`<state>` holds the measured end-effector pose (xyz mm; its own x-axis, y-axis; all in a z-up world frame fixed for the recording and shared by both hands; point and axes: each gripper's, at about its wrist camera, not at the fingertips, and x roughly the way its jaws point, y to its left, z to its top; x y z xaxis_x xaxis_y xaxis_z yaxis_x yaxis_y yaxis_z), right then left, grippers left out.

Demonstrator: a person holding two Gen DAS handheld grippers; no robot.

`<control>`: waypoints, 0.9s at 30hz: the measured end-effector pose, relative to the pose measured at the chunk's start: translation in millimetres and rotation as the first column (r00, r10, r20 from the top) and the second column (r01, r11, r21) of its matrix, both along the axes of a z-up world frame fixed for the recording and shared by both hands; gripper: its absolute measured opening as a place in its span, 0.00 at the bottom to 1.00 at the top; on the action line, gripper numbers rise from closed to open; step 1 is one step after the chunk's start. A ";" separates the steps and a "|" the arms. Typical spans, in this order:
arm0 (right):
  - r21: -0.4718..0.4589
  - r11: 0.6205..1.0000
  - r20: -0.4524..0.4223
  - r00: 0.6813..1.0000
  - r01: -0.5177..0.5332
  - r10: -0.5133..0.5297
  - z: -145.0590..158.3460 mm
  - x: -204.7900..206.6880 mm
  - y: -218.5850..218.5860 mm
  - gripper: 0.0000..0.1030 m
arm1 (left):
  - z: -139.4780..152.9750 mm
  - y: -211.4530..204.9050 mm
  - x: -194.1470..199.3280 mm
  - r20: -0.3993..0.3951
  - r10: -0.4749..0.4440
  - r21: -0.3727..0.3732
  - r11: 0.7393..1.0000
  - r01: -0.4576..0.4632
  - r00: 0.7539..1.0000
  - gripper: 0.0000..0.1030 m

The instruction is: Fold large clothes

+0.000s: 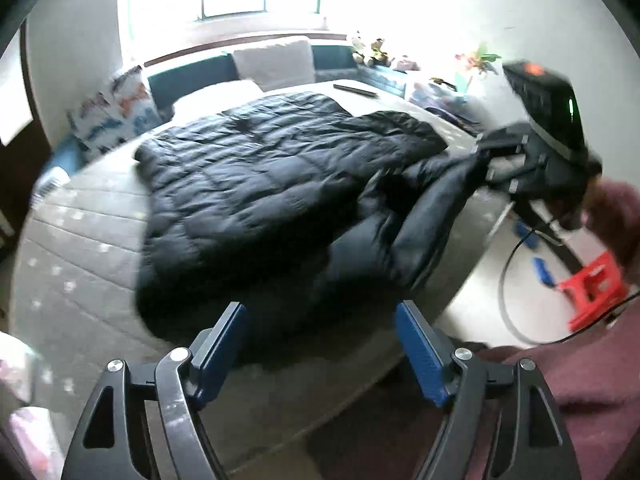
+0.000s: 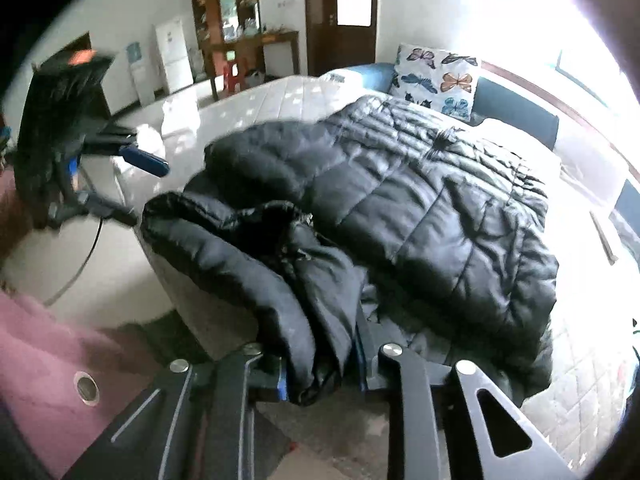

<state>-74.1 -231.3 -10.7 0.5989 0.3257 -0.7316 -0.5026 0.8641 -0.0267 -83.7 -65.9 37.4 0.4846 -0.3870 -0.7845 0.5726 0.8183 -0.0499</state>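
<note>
A large black quilted down coat (image 1: 256, 184) lies spread on the bed; it also fills the right wrist view (image 2: 420, 208). My left gripper (image 1: 320, 344) is open and empty, its blue pads above the coat's near hem. It shows in the right wrist view (image 2: 132, 184) at the left, open. My right gripper (image 2: 320, 372) is shut on a bunched sleeve (image 2: 288, 320) of the coat and holds it at the bed's edge. In the left wrist view the right gripper (image 1: 486, 160) grips the sleeve end (image 1: 432, 208) at the right.
The bed's grey quilted mattress (image 1: 80, 248) has a butterfly pillow (image 1: 116, 112) and a white pillow (image 1: 276, 62) at its head. A remote (image 1: 355, 90) lies near the far side. A red stool (image 1: 592, 292) and a cable (image 1: 508, 280) are on the floor at right.
</note>
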 end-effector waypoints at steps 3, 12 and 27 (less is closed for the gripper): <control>0.032 0.999 0.005 1.000 0.019 -0.019 9.4 13.9 -3.8 0.24 | -6.4 9.1 -6.6 0.054 0.038 0.028 0.999 -0.040 0.998 0.80; 0.073 0.995 0.022 0.998 0.061 -0.063 31.4 37.3 -9.7 0.22 | -50.9 -14.3 -11.9 0.239 0.010 0.238 0.969 -0.068 0.971 0.80; 0.097 0.991 0.068 0.993 0.095 -0.102 29.9 19.4 -14.5 0.20 | -72.5 -21.8 -18.2 0.426 -0.046 0.300 0.949 -0.093 0.904 0.37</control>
<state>-54.6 -245.9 19.2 0.6817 0.3279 -0.6541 -0.4149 0.9096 0.0235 -102.0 -87.7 -35.1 0.8020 -0.1458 -0.5793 0.4620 0.7661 0.4468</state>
